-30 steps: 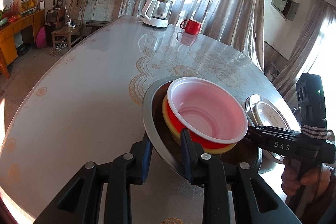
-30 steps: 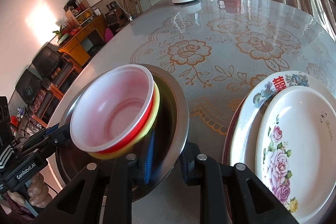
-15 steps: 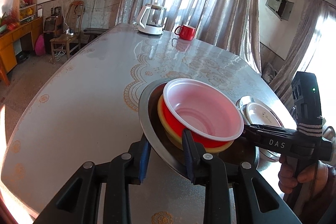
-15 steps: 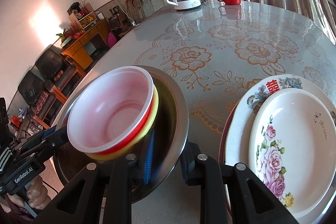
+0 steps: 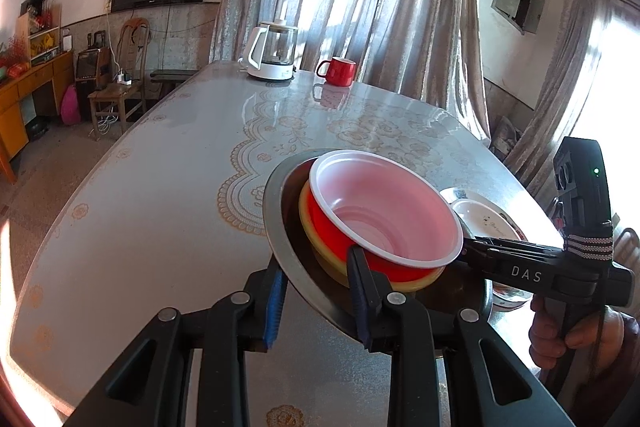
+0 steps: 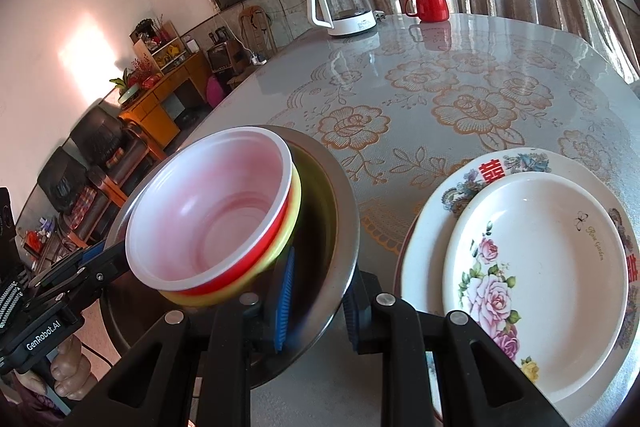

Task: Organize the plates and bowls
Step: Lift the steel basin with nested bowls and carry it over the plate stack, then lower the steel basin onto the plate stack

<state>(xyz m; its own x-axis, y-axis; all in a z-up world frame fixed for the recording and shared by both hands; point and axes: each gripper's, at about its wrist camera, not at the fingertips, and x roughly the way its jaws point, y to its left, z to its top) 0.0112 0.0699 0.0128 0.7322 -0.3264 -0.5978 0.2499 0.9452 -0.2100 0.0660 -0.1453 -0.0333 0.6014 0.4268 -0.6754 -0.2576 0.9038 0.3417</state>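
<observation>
From the left wrist view, the left gripper (image 5: 316,287) is pinched tight on the rim of the big metal bowl (image 5: 280,227). Inside it sit a yellow bowl (image 5: 312,231) and a red bowl (image 5: 384,211), one in the other. The right gripper (image 5: 466,253) pinches the far rim. It says "DAS" on its side.

From the right wrist view, the right gripper's two fingers squeeze the metal bowl's near rim. The left gripper says "GenRobot.AI". Two plates (image 6: 540,267) are piled up beside it on the table (image 6: 460,75). One has small writing, maybe "Rose Garden", and the plate under it has a red Chinese sign.

I think the bowls and plates are each stacked now. The bowl stack looks held up off the table, so it still needs putting down.
</observation>
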